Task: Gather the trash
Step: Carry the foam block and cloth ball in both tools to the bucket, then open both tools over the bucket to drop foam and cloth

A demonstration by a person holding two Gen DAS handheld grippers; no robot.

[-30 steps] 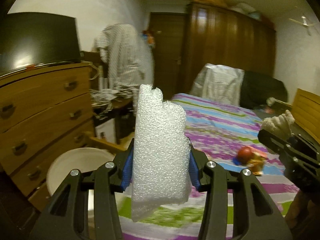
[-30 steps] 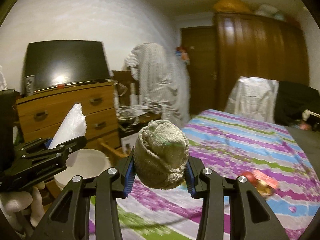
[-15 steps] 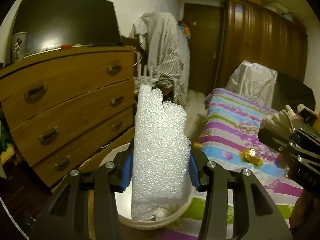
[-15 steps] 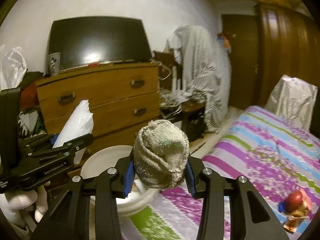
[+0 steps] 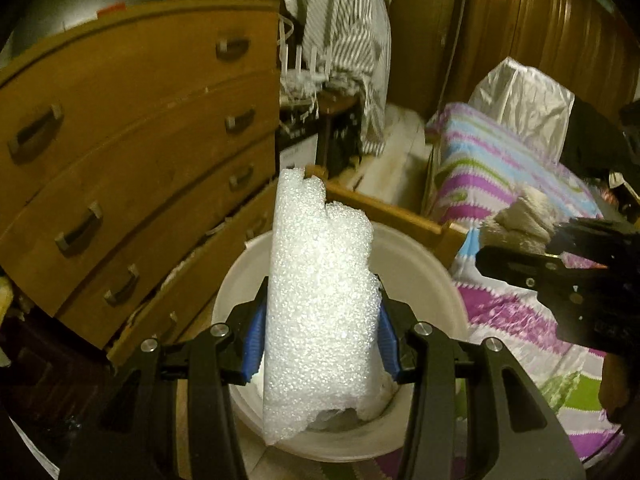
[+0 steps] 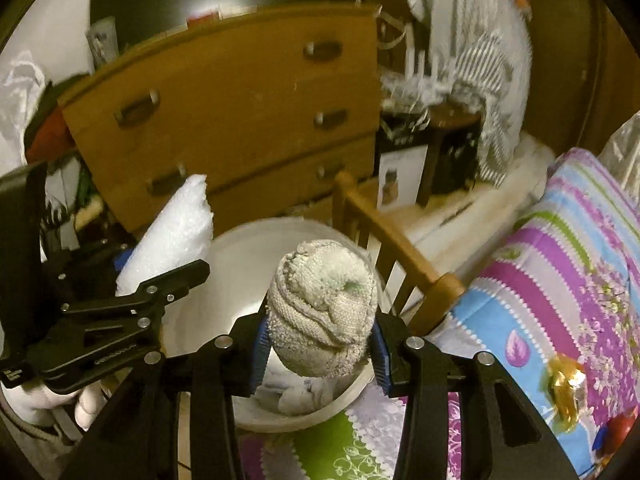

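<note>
My left gripper (image 5: 320, 340) is shut on a tall white foam piece (image 5: 320, 300) and holds it upright over a white bucket (image 5: 420, 264). My right gripper (image 6: 320, 344) is shut on a balled grey-beige sock (image 6: 324, 308), held above the same bucket (image 6: 244, 244), which has some whitish trash in its bottom. The left gripper with the foam (image 6: 176, 228) shows at the left of the right wrist view. The right gripper and sock (image 5: 520, 216) show at the right of the left wrist view.
A wooden chest of drawers (image 5: 132, 152) stands left of the bucket. The bed with a striped cover (image 6: 560, 280) is to the right, with a gold wrapper (image 6: 566, 384) and a red item (image 6: 618, 432) on it. A wooden bed rail (image 6: 392, 236) runs behind the bucket.
Both grippers have swung left and tilted down from over the bed to above the white bucket. Each still holds its item.
</note>
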